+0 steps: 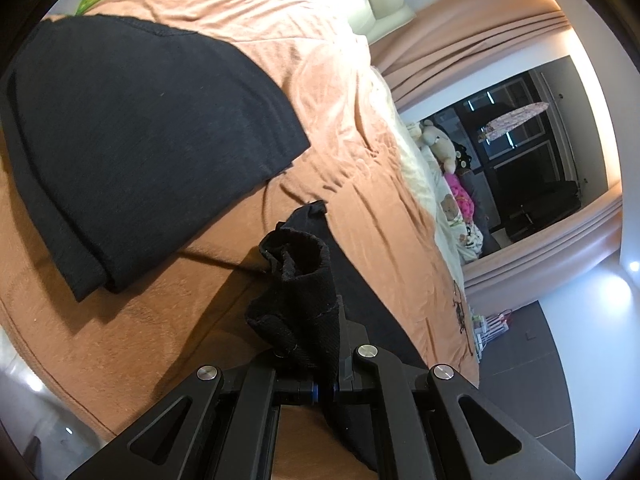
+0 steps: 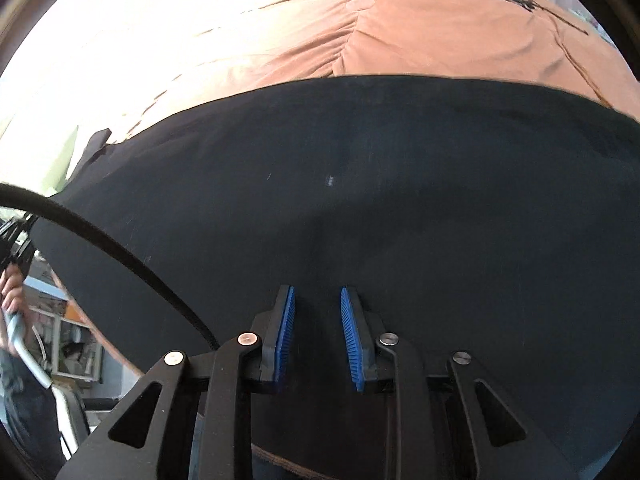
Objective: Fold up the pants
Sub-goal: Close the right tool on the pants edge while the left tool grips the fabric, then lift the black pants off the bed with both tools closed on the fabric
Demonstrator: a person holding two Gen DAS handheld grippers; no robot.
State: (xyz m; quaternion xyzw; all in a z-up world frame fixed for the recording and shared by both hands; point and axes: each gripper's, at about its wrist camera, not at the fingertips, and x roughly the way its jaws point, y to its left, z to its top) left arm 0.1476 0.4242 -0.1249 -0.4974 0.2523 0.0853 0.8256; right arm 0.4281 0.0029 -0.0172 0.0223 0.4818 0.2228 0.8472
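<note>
We take the brown bedspread (image 1: 360, 128) as landmark. The black pants (image 2: 360, 200) lie spread flat on it, long axis running side to side across the right wrist view, far edge bordered by bare bedspread. The left tool (image 1: 320, 360) is clamped shut on a bunched end of the pants, lifted clear of the bedspread; its tips are buried in cloth. From there the fabric runs away as a dark strip over the bedspread, toward the bed's edge. The right tool (image 2: 318, 332) hangs directly above the flat pants, pointing steeply down; the blue pads (image 2: 286, 336) stand apart, nothing visibly pinched between them. We judge the right tool the nearer one to the free cloth, which lies straight beneath and ahead of it; the coming grasp depends on its descent onto that layer. A second dark folded garment (image 1: 140, 140) rests on the bedspread beyond the left tool, apart from the held end.
</note>
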